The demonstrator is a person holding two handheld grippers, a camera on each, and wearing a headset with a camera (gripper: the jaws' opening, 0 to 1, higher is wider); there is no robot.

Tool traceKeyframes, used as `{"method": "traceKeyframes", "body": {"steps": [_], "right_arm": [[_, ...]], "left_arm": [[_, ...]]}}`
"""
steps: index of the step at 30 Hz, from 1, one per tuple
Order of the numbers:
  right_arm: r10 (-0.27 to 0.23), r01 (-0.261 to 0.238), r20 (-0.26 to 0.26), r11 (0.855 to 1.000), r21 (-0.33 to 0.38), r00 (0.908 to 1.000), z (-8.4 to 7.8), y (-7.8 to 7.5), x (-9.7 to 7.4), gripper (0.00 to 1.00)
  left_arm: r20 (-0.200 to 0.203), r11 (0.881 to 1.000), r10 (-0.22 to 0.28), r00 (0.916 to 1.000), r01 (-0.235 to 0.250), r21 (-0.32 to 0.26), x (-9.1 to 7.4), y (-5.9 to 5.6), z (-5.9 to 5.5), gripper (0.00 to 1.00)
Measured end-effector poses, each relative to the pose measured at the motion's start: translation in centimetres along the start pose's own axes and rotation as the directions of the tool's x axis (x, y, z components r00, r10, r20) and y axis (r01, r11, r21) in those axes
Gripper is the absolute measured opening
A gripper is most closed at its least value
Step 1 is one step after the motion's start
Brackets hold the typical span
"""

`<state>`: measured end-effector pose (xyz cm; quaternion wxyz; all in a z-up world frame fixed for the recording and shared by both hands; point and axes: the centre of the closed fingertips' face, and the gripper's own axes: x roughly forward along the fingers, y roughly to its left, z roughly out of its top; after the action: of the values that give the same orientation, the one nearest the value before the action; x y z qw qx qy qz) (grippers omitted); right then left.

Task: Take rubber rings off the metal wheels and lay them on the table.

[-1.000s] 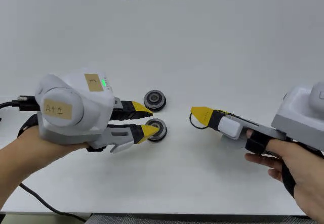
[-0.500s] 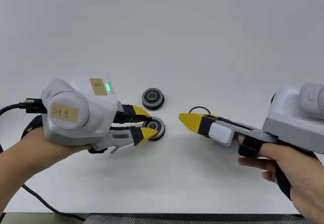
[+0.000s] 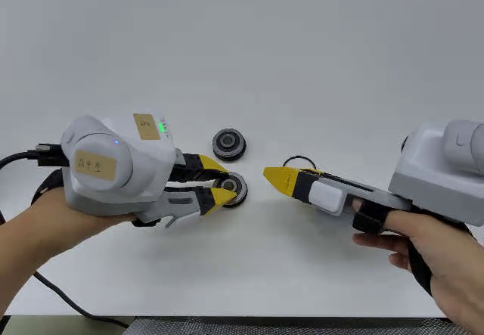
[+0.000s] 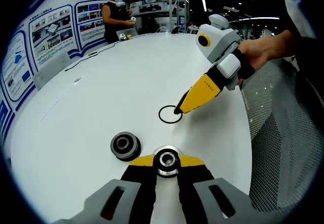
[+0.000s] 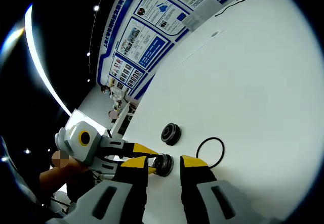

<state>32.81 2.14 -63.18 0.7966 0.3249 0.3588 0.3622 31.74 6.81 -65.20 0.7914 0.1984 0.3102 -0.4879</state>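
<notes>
One thin black rubber ring (image 3: 299,162) lies on the white tabletop (image 3: 318,70); left tongs (image 3: 221,182) clamp a seemingly bare small metal wheel (image 3: 234,190), right tongs (image 3: 274,175) gape empty, and the far black-rimmed wheel (image 3: 229,144) looks undone.

Nothing can be read for certain. The housing of the left claw (image 3: 219,180) carries two tan paper stickers. The end-cap sticker (image 3: 94,165) has a short line of dark handwriting, too blurred to make out. The top sticker (image 3: 144,125), at 1 o'clock from it, bears fainter marks. In the left gripper view, blue-bordered wall posters (image 4: 48,29) hang at 10 o'clock, their print too small to read. The right gripper view shows the same kind of posters at 12 o'clock.
</notes>
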Motion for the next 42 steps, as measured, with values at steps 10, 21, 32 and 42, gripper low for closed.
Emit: {"method": "traceKeyframes", "body": {"steps": [10,21,32,42], "right_arm": [[0.012,-0.012,-0.009,1.0,0.003,0.9999,-0.2,0.1,0.3,0.26],[0.038,-0.037,-0.037,0.999,0.027,0.9986,-1.2,0.5,0.9,0.26],[0.076,-0.071,-0.08,0.995,0.069,0.9939,-2.3,1.3,1.9,0.33],[0.075,-0.062,-0.103,0.99,0.126,0.9919,-3.4,1.2,3.2,0.35]], "left_arm": [[-0.001,1.0,0.001,1.0,-0.001,0.001,0.1,0.1,0.0,0.15],[0.002,1.0,-0.005,1.0,0.005,0.005,0.5,0.2,-0.2,0.14],[-0.007,0.999,-0.009,0.9999,0.009,0.041,0.4,0.1,-0.3,0.13],[-0.009,0.999,-0.011,0.9999,0.012,0.051,0.2,0.0,-0.2,0.13]]}}
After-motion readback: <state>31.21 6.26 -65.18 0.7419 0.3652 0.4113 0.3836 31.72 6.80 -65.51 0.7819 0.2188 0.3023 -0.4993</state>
